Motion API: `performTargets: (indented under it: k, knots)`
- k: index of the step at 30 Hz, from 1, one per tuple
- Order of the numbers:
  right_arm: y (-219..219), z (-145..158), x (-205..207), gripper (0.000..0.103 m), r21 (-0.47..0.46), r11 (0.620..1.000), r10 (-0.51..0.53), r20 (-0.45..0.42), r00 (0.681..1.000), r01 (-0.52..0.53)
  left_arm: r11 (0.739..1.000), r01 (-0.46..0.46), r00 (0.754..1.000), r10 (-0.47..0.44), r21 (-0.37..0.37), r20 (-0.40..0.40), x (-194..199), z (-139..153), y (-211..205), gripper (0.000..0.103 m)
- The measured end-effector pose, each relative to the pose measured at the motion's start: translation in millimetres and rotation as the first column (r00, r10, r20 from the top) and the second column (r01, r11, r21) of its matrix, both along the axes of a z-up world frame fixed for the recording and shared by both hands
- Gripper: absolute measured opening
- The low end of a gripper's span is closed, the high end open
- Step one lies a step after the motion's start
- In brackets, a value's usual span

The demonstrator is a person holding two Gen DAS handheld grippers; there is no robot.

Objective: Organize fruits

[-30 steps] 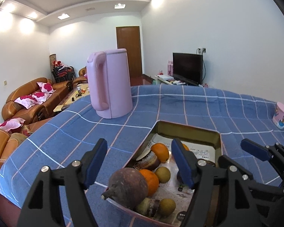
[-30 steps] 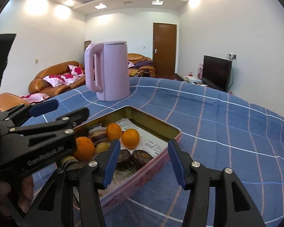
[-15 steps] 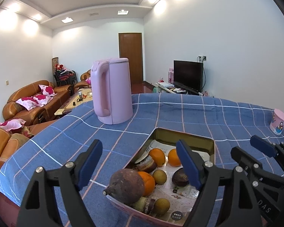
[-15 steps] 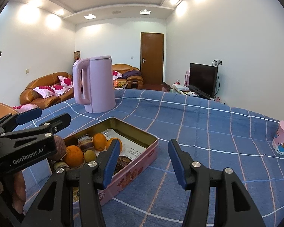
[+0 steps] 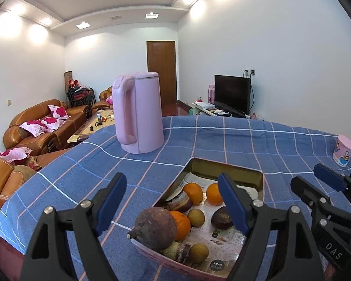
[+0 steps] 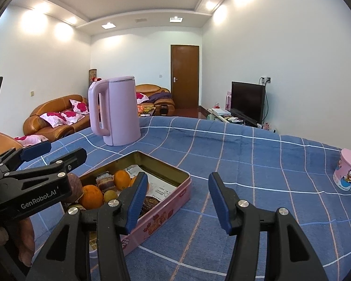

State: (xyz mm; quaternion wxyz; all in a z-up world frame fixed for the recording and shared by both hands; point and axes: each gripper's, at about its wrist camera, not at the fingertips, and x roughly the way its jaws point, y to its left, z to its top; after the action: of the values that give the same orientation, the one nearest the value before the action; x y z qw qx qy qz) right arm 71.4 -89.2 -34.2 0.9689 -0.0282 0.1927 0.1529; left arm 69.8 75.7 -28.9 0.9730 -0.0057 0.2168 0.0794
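Left gripper (image 5: 173,201) jaws wide, just been opening, nothing clamped; brown round fruit (image 5: 155,227) sits between blue pads at near corner of pink tin (image 5: 227,166). Tin holds oranges (image 5: 214,193), small green fruits, dark pieces. Pink kettle (image 5: 139,114) far left on blue checked cloth (image 5: 222,138).

Right gripper (image 6: 175,199) jaws apart, empty, above cloth right of tin. Pink cup (image 6: 347,169) far right.
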Motion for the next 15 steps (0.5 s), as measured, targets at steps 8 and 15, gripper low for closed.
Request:
performTargets:
  k: [8,15]
  knots:
    - [-3.6,2.5,-1.3,0.057,0.010,1.000,-0.005,0.006,1.000,0.005,1.000,0.003,1.000,-0.003,0.005,0.002,-1.4,0.1,-2.8,0.083]
    - [-6.5,3.0,-2.7,0.057,0.016,1.000,-0.008,0.006,1.000,0.008,1.000,0.005,1.000,-0.005,0.005,0.000,-1.3,-0.3,-3.6,0.083]
